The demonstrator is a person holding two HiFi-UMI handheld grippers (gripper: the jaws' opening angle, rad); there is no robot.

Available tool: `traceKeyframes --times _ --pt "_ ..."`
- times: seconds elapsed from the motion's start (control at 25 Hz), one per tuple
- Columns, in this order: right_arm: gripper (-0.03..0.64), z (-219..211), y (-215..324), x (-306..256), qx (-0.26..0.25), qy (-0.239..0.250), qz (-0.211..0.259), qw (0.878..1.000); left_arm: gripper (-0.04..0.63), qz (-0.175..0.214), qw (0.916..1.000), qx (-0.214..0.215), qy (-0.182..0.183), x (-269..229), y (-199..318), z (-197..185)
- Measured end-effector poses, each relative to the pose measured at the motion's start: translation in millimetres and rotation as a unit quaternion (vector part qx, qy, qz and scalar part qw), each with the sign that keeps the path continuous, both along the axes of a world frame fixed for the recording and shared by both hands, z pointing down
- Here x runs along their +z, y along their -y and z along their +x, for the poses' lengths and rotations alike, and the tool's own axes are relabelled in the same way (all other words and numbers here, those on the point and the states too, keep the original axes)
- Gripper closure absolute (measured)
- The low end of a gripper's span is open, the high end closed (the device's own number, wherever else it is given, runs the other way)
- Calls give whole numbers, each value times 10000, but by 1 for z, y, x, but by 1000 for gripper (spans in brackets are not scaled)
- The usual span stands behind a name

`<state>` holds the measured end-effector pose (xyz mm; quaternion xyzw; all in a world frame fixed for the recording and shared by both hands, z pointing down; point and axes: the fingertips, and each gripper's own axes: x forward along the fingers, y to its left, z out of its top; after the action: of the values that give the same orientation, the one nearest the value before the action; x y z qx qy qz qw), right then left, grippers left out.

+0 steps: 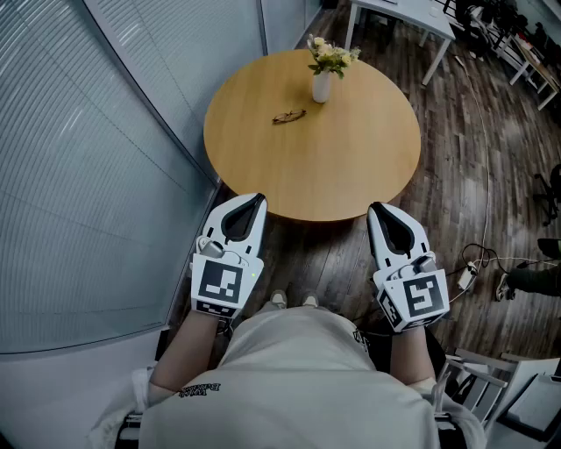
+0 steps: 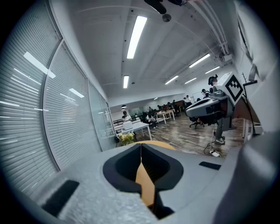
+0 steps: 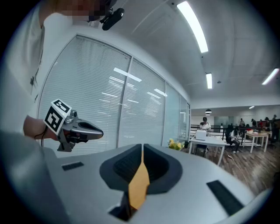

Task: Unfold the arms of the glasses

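Folded brown glasses (image 1: 288,115) lie on the round wooden table (image 1: 351,167), left of its middle and toward the far side. Both grippers hover at the table's near edge, well short of the glasses. My left gripper (image 1: 257,199) is shut and holds nothing; its jaws meet at the tips in the left gripper view (image 2: 141,145). My right gripper (image 1: 377,208) is also shut and empty, with the jaws closed together in the right gripper view (image 3: 142,146). The glasses do not show in either gripper view.
A white vase of flowers (image 1: 323,77) stands just right of the glasses, toward the far edge. A glass wall with blinds (image 1: 88,158) runs close along the left. A white desk (image 1: 412,13) stands beyond the table. Cables and a power strip (image 1: 469,272) lie on the floor at right.
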<state>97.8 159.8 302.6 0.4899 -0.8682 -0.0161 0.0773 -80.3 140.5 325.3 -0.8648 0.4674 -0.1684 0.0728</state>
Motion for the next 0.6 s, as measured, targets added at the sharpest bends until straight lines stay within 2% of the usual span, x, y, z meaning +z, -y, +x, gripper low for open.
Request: traceKeyframes --times 0.6 --pt "580 29 20 17 -116 54 -89 9999 572 -112 9996 -112 238 14 16 34"
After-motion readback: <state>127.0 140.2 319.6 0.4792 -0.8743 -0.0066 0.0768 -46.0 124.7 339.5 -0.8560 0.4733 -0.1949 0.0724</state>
